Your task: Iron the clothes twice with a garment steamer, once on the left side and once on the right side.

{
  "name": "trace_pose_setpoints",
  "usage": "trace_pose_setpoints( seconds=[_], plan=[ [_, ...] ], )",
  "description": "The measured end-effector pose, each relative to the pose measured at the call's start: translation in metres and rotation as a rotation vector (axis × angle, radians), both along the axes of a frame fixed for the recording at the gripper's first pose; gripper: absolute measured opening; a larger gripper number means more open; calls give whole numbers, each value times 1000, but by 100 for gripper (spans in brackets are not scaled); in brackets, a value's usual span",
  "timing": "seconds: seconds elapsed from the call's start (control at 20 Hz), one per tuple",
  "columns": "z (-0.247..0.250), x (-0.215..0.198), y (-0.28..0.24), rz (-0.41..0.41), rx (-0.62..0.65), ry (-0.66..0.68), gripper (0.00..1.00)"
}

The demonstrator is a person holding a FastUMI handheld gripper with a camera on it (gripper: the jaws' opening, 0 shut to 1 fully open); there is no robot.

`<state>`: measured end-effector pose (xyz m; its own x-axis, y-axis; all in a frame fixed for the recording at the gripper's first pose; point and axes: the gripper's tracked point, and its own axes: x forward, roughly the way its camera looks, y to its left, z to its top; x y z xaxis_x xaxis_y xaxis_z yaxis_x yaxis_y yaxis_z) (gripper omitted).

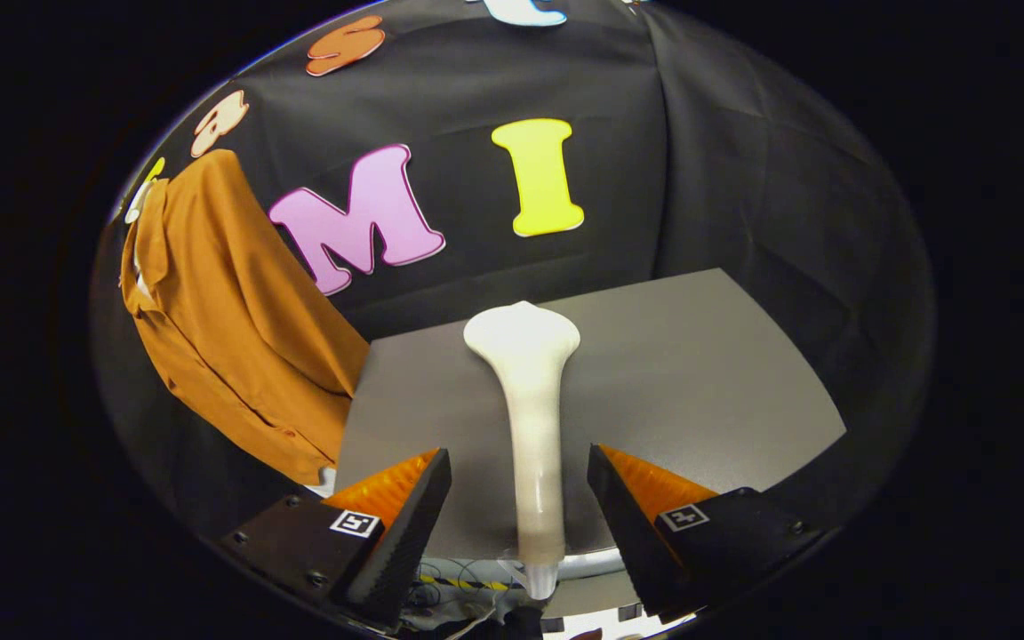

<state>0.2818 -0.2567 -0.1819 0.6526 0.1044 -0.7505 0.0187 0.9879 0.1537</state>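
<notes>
A white garment steamer (530,391) lies on the grey table (699,373), its handle running back between my fingers and its wide head pointing away toward the wall. My gripper (519,467) is open, one finger on each side of the handle with a gap to both; neither finger (419,498) touches it. An orange-brown shirt (228,311) hangs against the black wall, off to the left of the table and beyond the left finger.
The grey table's far edge meets the black cloth wall. Its left edge ends just short of the hanging shirt. Below the handle's end, some cables and a white rim (583,562) show under the table's near edge.
</notes>
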Motion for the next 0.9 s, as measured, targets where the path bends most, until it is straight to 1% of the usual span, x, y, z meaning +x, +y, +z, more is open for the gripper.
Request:
trace_pose_setpoints(
  seconds=[0.15,0.2,0.25,0.35,0.4,0.5,0.55,0.6,0.65,0.7,0.9],
  plan=[
    [-33,11,-3,27,-3,104,98],
    [-36,11,-2,37,1,132,96],
    [-44,12,1,46,6,155,89],
    [-54,13,0,59,-15,183,89],
    [-55,19,-3,62,-29,190,80],
    [-53,7,4,74,-11,222,61],
    [-57,12,7,89,1,196,52],
    [-48,15,7,101,19,178,42],
    [-65,20,11,125,26,173,35],
    [-47,13,8,130,31,161,28],
    [-24,6,3,123,11,83,27]
  ],
)
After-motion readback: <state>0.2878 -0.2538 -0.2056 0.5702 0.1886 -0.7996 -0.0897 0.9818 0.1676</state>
